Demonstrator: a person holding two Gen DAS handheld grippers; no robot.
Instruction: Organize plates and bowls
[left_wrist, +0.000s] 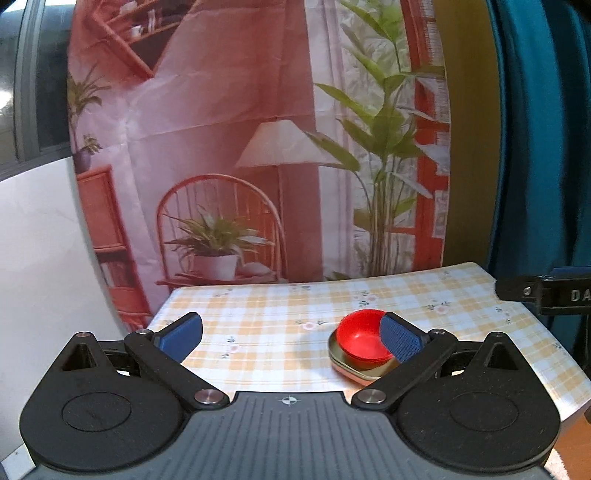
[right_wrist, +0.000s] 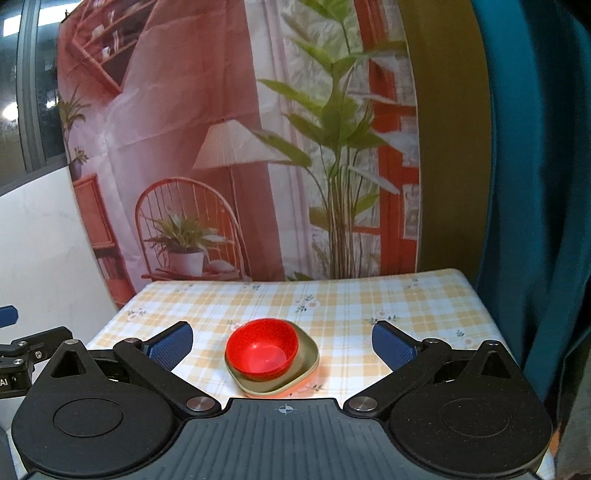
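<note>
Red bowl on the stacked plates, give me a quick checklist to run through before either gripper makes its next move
1. Left gripper open and holding nothing: ok.
2. Right gripper open and holding nothing: ok.
3. Red bowl upright, nested in the olive plate: ok.
4. Olive plate sits squarely on the orange plate beneath: ok.
5. Stack centred between the right gripper's fingers: ok; in the left wrist view it lies off toward one finger: not ok.
6. Further dishes waiting outside the views: cannot tell.

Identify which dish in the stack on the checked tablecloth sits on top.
The round red plastic bowl sits on top, nested in the squarish olive-green plate; an orange dish edge shows beneath.
</note>
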